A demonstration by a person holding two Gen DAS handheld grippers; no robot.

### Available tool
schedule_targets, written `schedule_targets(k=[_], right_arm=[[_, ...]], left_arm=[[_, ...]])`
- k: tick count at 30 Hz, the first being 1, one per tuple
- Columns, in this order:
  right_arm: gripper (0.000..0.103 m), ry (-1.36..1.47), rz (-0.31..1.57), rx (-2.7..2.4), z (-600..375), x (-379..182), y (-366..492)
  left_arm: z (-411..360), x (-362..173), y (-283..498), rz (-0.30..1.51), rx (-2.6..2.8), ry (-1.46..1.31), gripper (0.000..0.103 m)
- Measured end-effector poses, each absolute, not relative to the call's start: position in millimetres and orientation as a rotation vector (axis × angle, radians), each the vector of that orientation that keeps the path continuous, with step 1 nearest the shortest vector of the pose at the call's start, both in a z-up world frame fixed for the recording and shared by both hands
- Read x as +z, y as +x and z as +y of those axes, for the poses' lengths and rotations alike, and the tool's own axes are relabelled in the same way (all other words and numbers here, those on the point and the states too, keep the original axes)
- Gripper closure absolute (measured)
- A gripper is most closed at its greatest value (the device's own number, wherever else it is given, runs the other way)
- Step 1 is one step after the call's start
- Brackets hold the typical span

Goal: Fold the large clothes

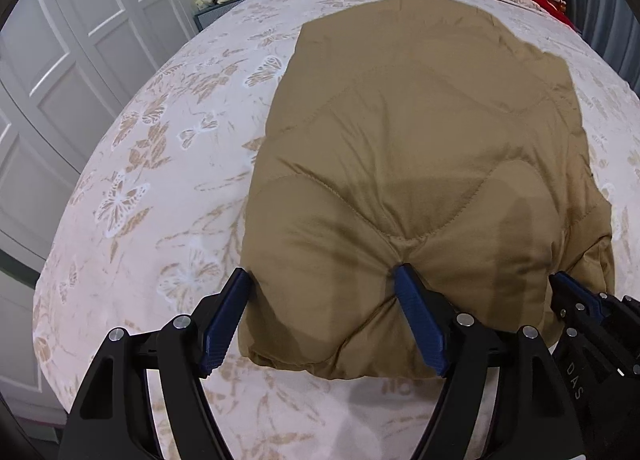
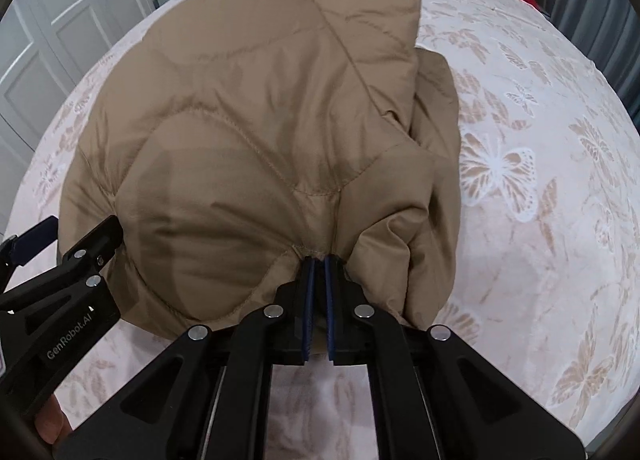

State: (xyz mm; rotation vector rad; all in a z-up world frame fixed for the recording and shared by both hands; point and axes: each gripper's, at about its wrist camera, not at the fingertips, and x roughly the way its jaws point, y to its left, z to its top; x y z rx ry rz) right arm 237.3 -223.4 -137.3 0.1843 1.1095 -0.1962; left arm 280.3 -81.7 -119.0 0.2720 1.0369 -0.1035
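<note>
Tan quilted coat (image 1: 420, 164) lying on the bed (image 1: 168, 164), near hem toward the viewer: right tongs (image 2: 319, 260) pinch the hem, left tongs (image 1: 324, 280) spread astride it should close before both lift evenly toward the far edge.

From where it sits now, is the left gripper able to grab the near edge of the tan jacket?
Probably yes. The left gripper is open and already straddles the near edge of the jacket, with nothing between. The right gripper, shut on the same edge, sits off to the side.
</note>
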Motion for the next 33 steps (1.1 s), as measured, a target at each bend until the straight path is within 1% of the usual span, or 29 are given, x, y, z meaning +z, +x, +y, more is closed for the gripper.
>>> schedule_targets(k=[8, 12, 15, 16, 17, 18, 19, 20, 22, 25, 33], right_arm=[[0.103, 0.207, 1.103, -0.192, -226.7, -151.1, 237.6], [0.102, 0.173, 1.104, -0.191, -220.5, -152.3, 238.5], [0.099, 0.186, 1.124, -0.191, -217.7, -137.6, 233.0], [0.096, 0.221, 1.118, -0.190, -218.8, -127.4, 225.8], [0.087, 0.244, 1.102, -0.187, -219.1, -119.3, 218.8], [0.080, 0.256, 1.073, -0.186, -218.4, -107.1, 206.8], [0.067, 0.255, 1.046, -0.188, -216.6, -96.2, 194.3], [0.062, 0.252, 1.025, -0.190, -214.9, -89.0, 184.6], [0.061, 0.240, 0.980, -0.196, -208.5, -72.9, 158.4], [0.051, 0.207, 0.932, -0.213, -197.1, -59.4, 121.6], [0.050, 0.179, 0.881, -0.178, -178.8, -54.0, 60.1]], left_arm=[[-86.0, -129.6, 279.5, 1.029, -0.085, 0.291, 0.027], [-86.5, -132.1, 279.6, 1.028, -0.078, 0.297, 0.025], [-76.9, -124.6, 276.4, 1.027, -0.088, 0.239, 0.025], [-68.3, -118.3, 270.9, 1.039, -0.093, 0.196, 0.026], [-62.7, -114.0, 265.4, 1.039, -0.085, 0.173, 0.026], [-58.1, -109.7, 259.6, 1.031, -0.075, 0.161, 0.026], [-51.6, -102.1, 248.1, 1.005, -0.061, 0.155, 0.026], [-47.5, -96.9, 238.3, 0.988, -0.047, 0.159, 0.026], [-42.4, -88.7, 218.9, 0.969, -0.039, 0.159, 0.026], [-36.0, -77.7, 188.8, 0.951, -0.045, 0.144, 0.026], [-32.3, -69.6, 127.6, 0.909, -0.071, 0.158, 0.026]])
